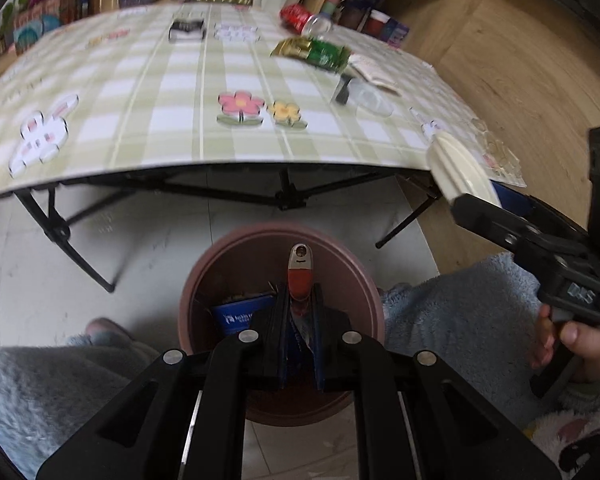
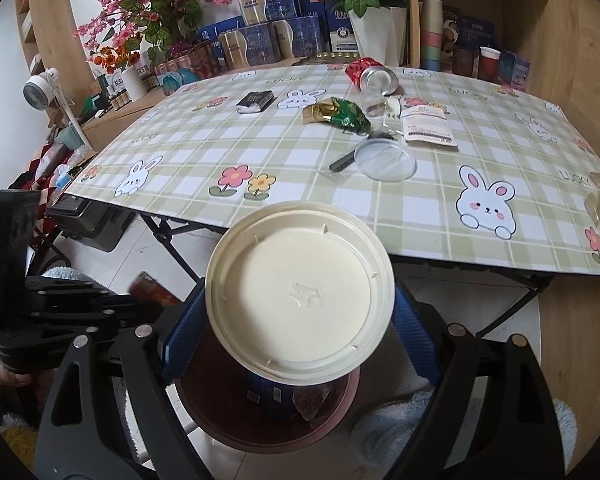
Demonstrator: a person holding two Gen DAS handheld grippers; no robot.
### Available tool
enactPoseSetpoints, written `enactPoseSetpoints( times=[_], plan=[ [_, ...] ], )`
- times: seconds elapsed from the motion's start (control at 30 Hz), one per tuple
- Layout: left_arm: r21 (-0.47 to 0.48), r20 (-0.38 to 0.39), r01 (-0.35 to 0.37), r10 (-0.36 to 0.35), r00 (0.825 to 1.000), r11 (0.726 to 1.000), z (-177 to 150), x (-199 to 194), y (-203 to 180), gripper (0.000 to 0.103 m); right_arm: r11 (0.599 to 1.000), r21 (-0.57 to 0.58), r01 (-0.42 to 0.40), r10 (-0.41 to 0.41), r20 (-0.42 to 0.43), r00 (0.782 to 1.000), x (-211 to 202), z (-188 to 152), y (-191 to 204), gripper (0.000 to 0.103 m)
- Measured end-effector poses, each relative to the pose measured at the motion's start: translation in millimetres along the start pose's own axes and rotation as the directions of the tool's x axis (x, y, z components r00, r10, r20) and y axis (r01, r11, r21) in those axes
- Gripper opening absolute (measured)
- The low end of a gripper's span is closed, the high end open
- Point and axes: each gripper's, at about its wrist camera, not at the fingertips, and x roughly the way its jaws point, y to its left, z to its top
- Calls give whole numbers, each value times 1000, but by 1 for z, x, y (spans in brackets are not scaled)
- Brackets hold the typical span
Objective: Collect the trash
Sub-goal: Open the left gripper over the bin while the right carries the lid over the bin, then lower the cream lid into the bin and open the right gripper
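over the pink bin [image 1: 228, 264], left gripper [image 1: 300, 300] is clamped on a red lighter [image 1: 299, 276], right gripper [image 2: 300, 320] spread wide, gripping a cream lid [image 2: 300, 292] by its rim.

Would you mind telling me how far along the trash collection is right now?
Done: the brown bin under the table edge already holds a blue box and a wrapper. In hand: the left gripper is shut on a red lighter over the bin; the right gripper holds a cream lid above it. Left on the table: red can, green-gold wrapper, clear lid, receipt, small dark packet.
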Motion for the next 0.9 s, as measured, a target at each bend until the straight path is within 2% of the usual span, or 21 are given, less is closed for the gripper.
enactPoseSetpoints(
  times=[0.2, 0.23, 0.33, 0.4, 0.47, 0.57, 0.63, 0.9],
  plan=[
    [-14, -15, -37, 36, 999, 999, -4, 17, 5, 13, 1000, 5, 8, -7, -26, 1000, 4, -11, -1, 85],
    [-22, -4, -38, 38, 999, 999, -5, 15, 7, 19, 1000, 8, 9, -9, -30, 1000, 5, -13, -1, 85],
    [-38, 34, -55, 56, 998, 998, -4, 8, 10, 53, 1000, 9, 15, -14, -40, 999, 8, -18, -2, 85],
    [-46, 72, -66, 69, 995, 997, -4, 1, 11, 59, 1000, 9, 17, -16, -48, 999, 11, -20, -1, 85],
    [-56, 111, -84, 90, 990, 995, -4, -7, 13, 76, 1000, 8, 15, -15, -56, 998, 14, -23, 0, 85],
    [-76, 167, -130, 141, 976, 989, -2, -20, 16, 87, 1000, -6, 14, -15, -69, 998, 18, -25, 5, 85],
    [-95, 179, -138, 153, 972, 986, -1, -24, 19, 91, 1000, -18, 12, -13, -77, 997, 20, -27, 8, 86],
    [-167, 191, -159, 190, 963, 973, -2, -30, 33, 95, 998, -55, 4, -10, -106, 994, 27, -32, 17, 86]
  ],
)
